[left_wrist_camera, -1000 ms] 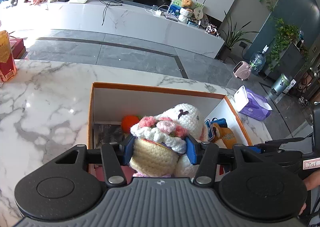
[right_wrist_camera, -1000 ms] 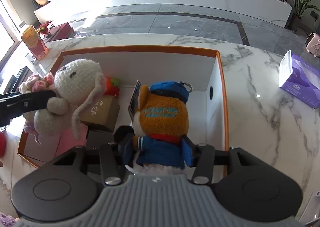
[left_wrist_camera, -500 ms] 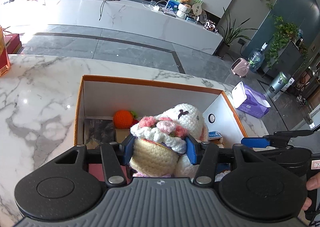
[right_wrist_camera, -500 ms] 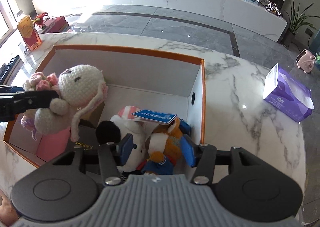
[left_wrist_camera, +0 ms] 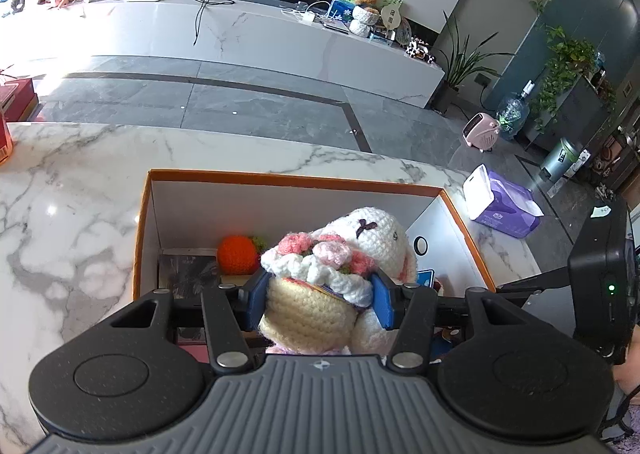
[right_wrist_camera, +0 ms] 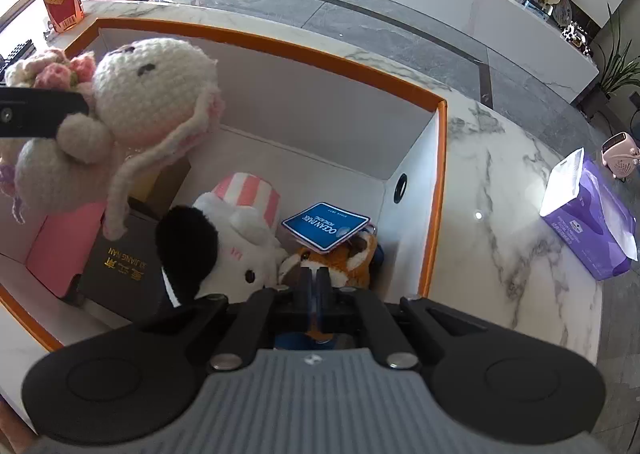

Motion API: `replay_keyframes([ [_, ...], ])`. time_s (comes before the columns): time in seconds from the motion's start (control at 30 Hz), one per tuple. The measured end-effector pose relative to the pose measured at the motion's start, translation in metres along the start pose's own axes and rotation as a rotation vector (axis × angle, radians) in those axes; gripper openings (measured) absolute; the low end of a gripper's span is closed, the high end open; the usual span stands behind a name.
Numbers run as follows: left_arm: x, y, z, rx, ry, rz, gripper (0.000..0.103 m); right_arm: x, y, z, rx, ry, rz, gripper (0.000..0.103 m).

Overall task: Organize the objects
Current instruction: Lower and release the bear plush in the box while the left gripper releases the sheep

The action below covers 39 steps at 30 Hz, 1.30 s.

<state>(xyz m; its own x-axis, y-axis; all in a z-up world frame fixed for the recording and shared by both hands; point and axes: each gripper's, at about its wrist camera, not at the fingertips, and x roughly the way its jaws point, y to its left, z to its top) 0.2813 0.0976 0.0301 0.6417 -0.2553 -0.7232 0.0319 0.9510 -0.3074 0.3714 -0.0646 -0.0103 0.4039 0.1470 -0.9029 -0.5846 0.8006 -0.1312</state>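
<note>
My left gripper is shut on a cream crocheted bunny with pink flowers, held above the orange-rimmed white box. The bunny also shows in the right wrist view, over the box's left part. My right gripper is shut and empty above the box's near right corner. Below it lies the orange fox toy in blue clothes with a blue tag, beside a white plush with a black ear.
Inside the box are an orange ball, a dark box with gold lettering, a pink box and a striped pink-white item. A purple tissue pack lies on the marble counter to the right. A red-yellow carton stands far left.
My right gripper let go of the fox toy, which now lies in the box, then drew back and shut empty. My left gripper still holds the bunny above the box.
</note>
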Motion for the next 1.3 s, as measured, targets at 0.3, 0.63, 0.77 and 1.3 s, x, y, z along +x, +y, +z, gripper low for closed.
replay_keyframes([
  [0.3,0.041,-0.043,0.02,0.326,0.026,0.006,0.06,-0.041,-0.026,0.001,0.024,-0.139,0.034,0.001],
  [0.63,0.088,-0.083,0.025,0.553,0.092,-0.048,0.06,-0.031,-0.038,0.015,-0.006,-0.172,0.039,0.002],
  [0.77,0.108,-0.088,0.018,0.598,0.117,-0.047,0.061,-0.028,-0.05,0.017,0.007,-0.184,0.027,0.002],
  [1.3,0.083,-0.069,0.022,0.487,0.096,-0.05,0.049,-0.023,-0.046,0.017,-0.005,-0.205,0.031,0.003],
])
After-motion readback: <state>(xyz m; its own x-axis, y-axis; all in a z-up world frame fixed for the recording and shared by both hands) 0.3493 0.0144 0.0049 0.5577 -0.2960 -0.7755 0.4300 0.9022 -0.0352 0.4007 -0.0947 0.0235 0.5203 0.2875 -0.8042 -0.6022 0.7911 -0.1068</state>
